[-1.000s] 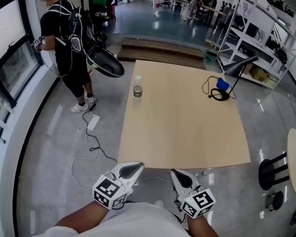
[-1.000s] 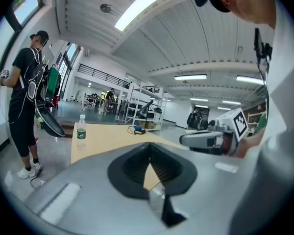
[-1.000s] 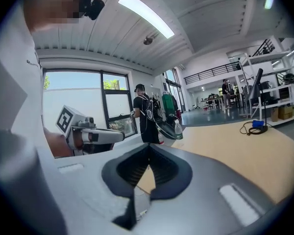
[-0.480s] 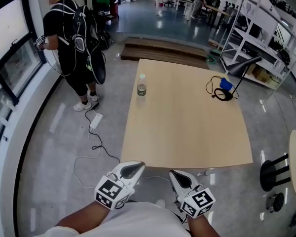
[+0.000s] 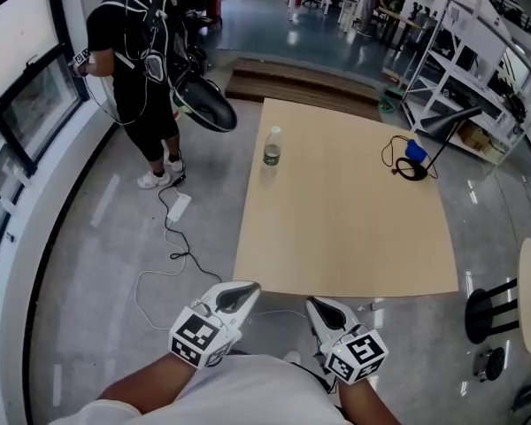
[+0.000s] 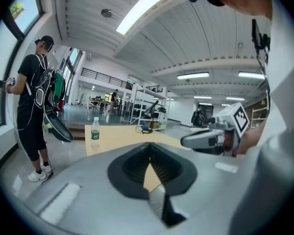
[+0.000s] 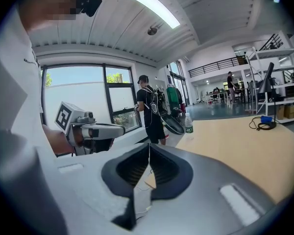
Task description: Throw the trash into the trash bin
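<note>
Item: plastic bottle (image 5: 272, 146), upright near the table's (image 5: 354, 237) far left edge, well apart from both tongs. Probably near-empty: light, smooth, crushable; grasp around the body. Left gripper (image 5: 237, 292), right gripper (image 5: 322, 308): clenched, empty.

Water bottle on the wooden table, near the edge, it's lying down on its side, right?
Not quite. The water bottle is on the wooden table, near its edge, but it is standing upright with its cap on top, not lying on its side. The head view shows this clearly.
</note>
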{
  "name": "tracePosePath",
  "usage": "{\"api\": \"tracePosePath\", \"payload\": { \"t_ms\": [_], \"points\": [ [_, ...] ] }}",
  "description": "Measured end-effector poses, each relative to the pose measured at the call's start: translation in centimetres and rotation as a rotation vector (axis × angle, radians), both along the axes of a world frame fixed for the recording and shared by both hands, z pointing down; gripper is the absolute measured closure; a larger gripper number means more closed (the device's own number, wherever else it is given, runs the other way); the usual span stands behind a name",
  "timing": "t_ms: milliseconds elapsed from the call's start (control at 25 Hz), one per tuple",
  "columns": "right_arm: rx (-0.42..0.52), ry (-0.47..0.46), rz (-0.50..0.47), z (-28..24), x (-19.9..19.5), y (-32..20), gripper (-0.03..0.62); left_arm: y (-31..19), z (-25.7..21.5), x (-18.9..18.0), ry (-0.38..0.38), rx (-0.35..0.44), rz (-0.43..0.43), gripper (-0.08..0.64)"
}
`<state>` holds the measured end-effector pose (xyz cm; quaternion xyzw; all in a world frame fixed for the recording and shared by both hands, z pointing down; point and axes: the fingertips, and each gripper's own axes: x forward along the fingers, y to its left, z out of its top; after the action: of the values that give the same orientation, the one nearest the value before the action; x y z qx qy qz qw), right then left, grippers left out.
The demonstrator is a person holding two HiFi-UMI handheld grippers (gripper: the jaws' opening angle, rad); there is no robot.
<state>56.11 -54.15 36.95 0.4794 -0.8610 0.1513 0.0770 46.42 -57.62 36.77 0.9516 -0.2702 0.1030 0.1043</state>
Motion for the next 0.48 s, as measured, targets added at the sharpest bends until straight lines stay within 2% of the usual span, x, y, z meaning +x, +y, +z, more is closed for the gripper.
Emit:
{"api": "tracePosePath", "payload": {
  "t_ms": [280,480],
  "points": [
    [-0.007,-0.004,0.030,-0.2,-4.4,-1.0,0.558,0.0,0.3,-3.9,-0.019,-0.003,0.032,0.551],
    [-0.023,0.018,0.030,-0.1,-5.6,-2.1,0.514,-1.7,0.2,-6.6,-0.014,-0.009,-0.011,0.551]
  ]
}}
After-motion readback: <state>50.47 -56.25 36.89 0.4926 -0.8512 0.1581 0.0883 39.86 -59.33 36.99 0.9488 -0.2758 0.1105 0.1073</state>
